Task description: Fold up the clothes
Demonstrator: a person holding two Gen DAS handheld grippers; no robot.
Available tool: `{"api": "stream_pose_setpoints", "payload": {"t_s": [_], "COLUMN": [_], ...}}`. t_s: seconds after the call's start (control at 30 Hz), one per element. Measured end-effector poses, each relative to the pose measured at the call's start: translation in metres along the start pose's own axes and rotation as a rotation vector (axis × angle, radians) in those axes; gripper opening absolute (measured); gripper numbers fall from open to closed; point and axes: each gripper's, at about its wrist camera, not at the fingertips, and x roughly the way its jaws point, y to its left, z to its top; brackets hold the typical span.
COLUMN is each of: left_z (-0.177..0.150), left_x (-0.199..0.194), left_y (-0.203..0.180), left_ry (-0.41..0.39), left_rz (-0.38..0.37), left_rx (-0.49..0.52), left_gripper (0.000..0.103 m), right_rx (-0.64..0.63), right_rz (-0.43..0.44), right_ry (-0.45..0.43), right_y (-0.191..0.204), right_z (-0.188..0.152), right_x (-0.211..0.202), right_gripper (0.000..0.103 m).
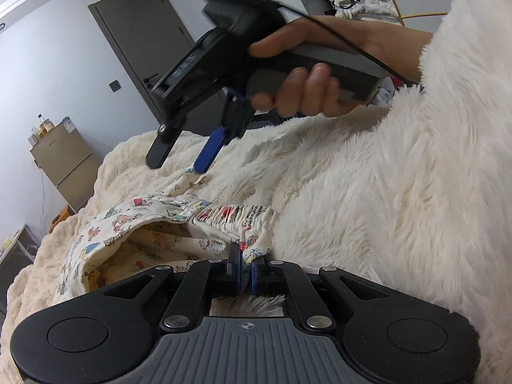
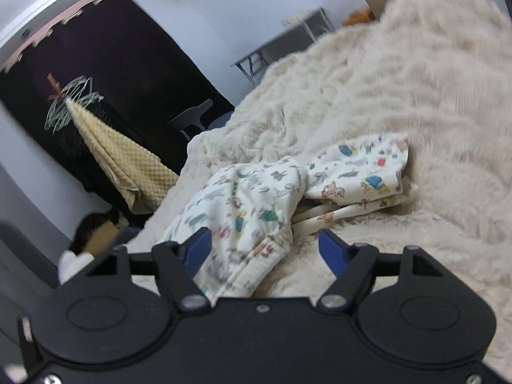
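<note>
1. The printed garment [image 2: 256, 204] lies crumpled on the fluffy cream blanket [image 2: 400, 96] covering the bed.
2. Left tongs [image 1: 244, 267]: jaws clamped together, pinching the garment's gathered waistband [image 1: 230, 216] at its edge.
3. Right tongs [image 2: 264, 246]: jaws apart, straddling a bunched fold of the garment, pads not pressing it.
4. A hand [image 1: 307, 73] grips the right tool's handle.

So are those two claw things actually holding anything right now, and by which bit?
The left gripper is shut on the printed garment, pinching its gathered waistband edge. The right gripper holds nothing: its jaws stand apart around the cloth.
</note>
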Motion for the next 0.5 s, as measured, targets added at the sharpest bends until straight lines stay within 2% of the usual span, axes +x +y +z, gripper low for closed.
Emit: {"api": "stream_pose_setpoints", "payload": {"t_s": [0.17, 0.27, 0.33, 0.37, 0.5], "left_z": [0.001, 0.000, -0.001, -0.001, -0.005], "left_x": [0.002, 0.003, 0.002, 0.001, -0.009], "left_y": [0.001, 0.001, 0.002, 0.002, -0.004], "left_ry": [-0.001, -0.003, -0.004, -0.006, -0.030], "left_rz": [0.000, 0.000, -0.001, 0.001, 0.021], "left_rx": [-0.003, -0.007, -0.009, -0.011, -0.011], "left_gripper": [0.001, 0.001, 0.002, 0.002, 0.002], "right_rx": [0.121, 0.185, 0.189, 0.186, 0.128], "right_rz": [0.034, 0.063, 0.065, 0.063, 0.019], "right_ry": [0.082, 0.112, 0.103, 0.093, 0.030], "right_y": [-0.022, -0.033, -0.033, -0.032, -0.018], "right_z": [0.005, 0.003, 0.001, 0.000, 0.001], "right_x": [0.041, 0.064, 0.068, 0.070, 0.055], "right_gripper": [0.070, 0.063, 0.045, 0.029, 0.016]}}
